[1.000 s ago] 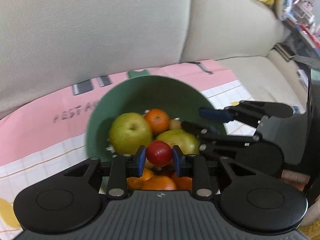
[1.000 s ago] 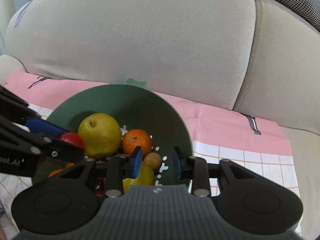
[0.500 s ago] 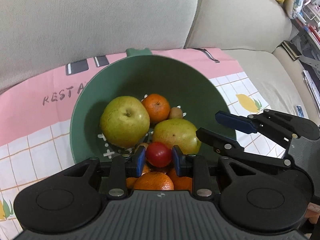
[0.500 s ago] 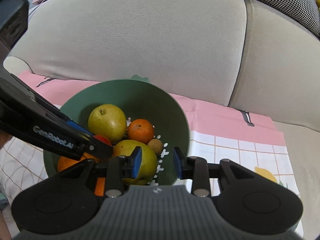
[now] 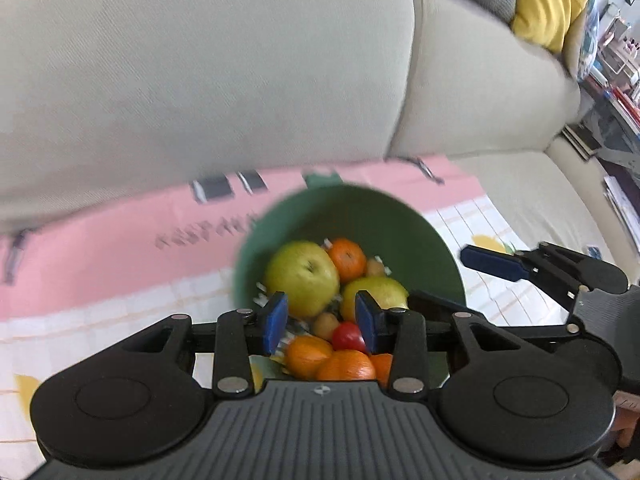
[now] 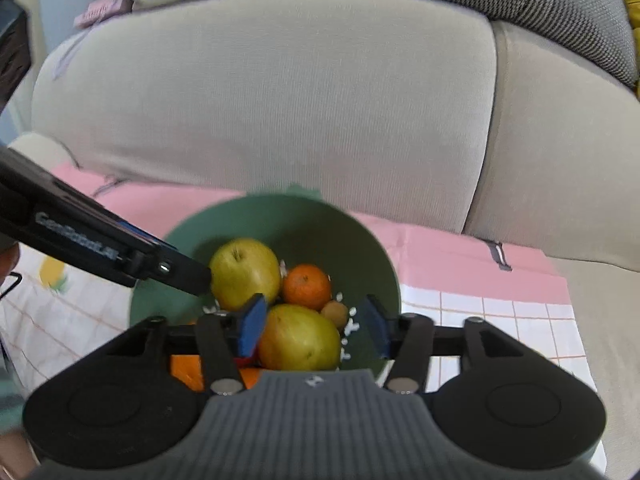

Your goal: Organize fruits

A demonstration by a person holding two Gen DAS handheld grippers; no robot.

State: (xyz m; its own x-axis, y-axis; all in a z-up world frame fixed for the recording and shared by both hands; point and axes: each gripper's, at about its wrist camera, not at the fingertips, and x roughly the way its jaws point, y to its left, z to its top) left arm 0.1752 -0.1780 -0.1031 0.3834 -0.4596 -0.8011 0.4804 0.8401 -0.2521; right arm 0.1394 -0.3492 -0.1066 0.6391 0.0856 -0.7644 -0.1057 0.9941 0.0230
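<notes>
Both tongs (image 5: 322, 316) opening above bowl (image 5: 360, 216)

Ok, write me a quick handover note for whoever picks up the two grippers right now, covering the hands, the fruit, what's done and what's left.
Left gripper: jaws opening, nothing pressed between the pads; the red tomato lies in the bowl just below them.
Right gripper: jaws opening, empty, above the front pear.
Fruit: all in the green bowl on the pink checked cloth on the sofa: two pears, several oranges, small brown fruits, the tomato.
Done: visible fruit is gathered in the bowl.
Left: no loose fruit shows in either view; check around the cloth before stopping.
</notes>
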